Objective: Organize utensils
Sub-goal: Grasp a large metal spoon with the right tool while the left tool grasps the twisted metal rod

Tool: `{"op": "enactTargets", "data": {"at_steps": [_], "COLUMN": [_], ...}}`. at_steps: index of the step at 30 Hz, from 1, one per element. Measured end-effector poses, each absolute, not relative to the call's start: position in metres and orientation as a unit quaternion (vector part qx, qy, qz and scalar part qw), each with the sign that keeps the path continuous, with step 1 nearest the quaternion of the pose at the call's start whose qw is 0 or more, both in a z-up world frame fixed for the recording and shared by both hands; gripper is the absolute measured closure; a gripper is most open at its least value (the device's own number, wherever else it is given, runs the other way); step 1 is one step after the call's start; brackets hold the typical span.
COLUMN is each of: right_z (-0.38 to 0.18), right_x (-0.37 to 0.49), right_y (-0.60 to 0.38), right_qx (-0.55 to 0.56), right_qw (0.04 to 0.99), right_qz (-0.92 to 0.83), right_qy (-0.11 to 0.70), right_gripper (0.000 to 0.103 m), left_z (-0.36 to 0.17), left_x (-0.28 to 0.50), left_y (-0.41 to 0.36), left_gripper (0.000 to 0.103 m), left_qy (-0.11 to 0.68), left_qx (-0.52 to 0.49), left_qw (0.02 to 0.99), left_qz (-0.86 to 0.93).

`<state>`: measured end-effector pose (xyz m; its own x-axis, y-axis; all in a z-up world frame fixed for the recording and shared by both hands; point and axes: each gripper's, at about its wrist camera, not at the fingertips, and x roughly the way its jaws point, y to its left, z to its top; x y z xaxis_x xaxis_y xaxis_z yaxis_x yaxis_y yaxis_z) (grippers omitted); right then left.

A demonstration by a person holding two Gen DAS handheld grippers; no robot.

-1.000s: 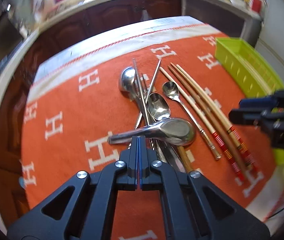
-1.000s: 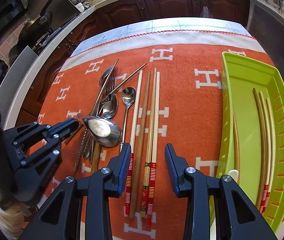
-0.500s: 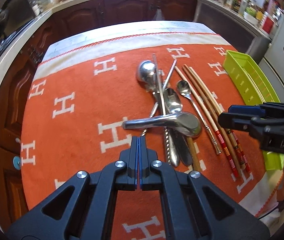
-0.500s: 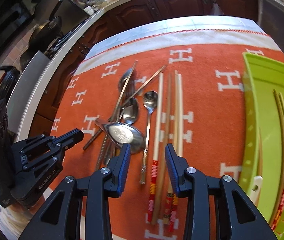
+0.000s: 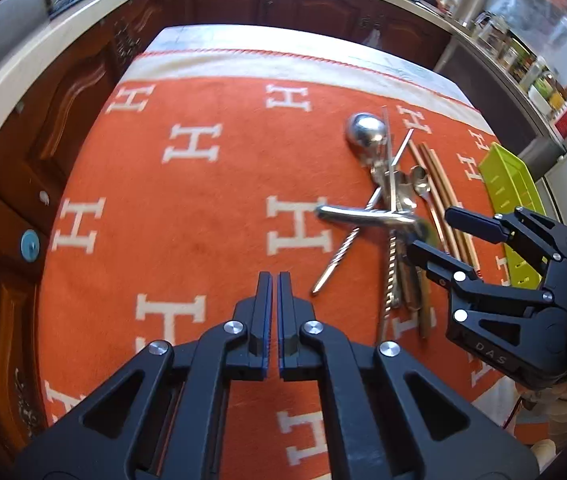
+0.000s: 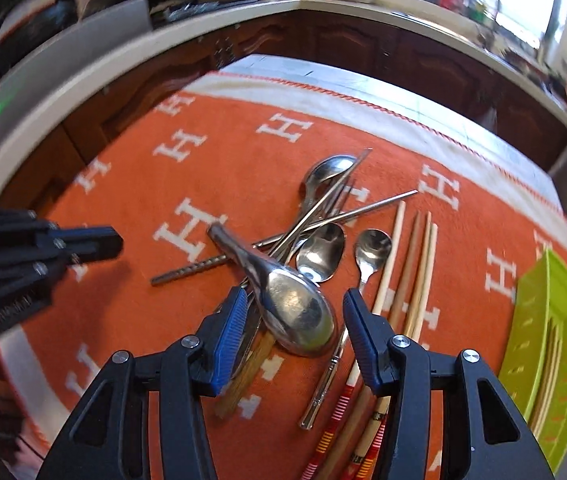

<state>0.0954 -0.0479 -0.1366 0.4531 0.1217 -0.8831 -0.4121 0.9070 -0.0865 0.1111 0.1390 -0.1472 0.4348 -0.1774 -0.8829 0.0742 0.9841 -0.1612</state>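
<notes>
Big steel spoon (image 6: pixel 283 300) lies on top of the utensil heap mid-table, bowl toward the right tongs (image 6: pixel 291 324), handle angled up-left across the other pieces. In the left view same spoon (image 5: pixel 367 216) crosses the pile w/ its handle end free over the cloth.

Handling, as a judgement: polished steel, stiff, fairly heavy for its size, slick. The bowl is wide and rounded, so flat pads would likely skate off it. Better hold is the handle or the neck just behind the bowl, pads across the narrow width. It rests on loose pieces, so lifting it may drag or roll what's underneath; a straight-up lift looks safest.

Under/around it: smaller spoons (image 6: pixel 321 252), a teaspoon (image 6: pixel 371 248), thin metal chopsticks (image 6: pixel 335 220), one twisted rod (image 6: pixel 191 270) sticking out left. Wooden chopsticks (image 6: pixel 415 272) lie side by side just right of the heap, red-striped ends toward the camera; light, stiff, less slippery than the steel.

Right tongs are spread wide, blue pads either side of the spoon's bowl, not touching it as far as I can tell, gripping nothing. Left tongs (image 5: pixel 274 284) are nearly closed, only a thin slit between the pads, nothing in them, above bare cloth left of the heap.

Green tray (image 6: pixel 563 292) sits at the table's right edge, well apart from the heap, w/ a few chopsticks already in it. Orange H-pattern cloth (image 5: pixel 203 200) covers the table; dark cabinets (image 5: pixel 283 4) behind.
</notes>
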Motion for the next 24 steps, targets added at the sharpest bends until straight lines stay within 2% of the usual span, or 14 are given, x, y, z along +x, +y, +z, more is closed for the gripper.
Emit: {"op": "enactTargets", "data": {"at_steps": [7,13,15,18,24], "right_z": [-0.153,-0.145,-0.143,-0.142,-0.138], "right_x": [0.098,0.112,0.119,0.127,0.13], "right_y": [-0.032,-0.044,-0.054,-0.073,-0.11], "right_qx": [-0.197,-0.149,-0.125,-0.081,0.031], "right_qw": [0.835,0.844,0.845,0.842,0.835], "right_qz": [0.141,0.12,0.112,0.104,0.101], "right_qy": [0.494,0.5,0.508,0.524,0.541], "right_gripper": [0.066,0.086,0.095,0.099,0.099], "left_z": [-0.155,-0.155,-0.154,-0.151,-0.141], "left_x": [0.106,0.105,0.105,0.108,0.12], "left_y": [0.15,0.148,0.146,0.142,0.122], "left_gripper": [0.103,0.103,0.103,0.103,0.103], "left_qy": [0.529,0.527,0.526,0.523,0.515], "left_qx": [-0.065,-0.066,-0.066,-0.066,-0.073], "left_qw": [0.842,0.842,0.843,0.843,0.84], "left_qz": [-0.079,-0.094,-0.097,-0.106,-0.155]}}
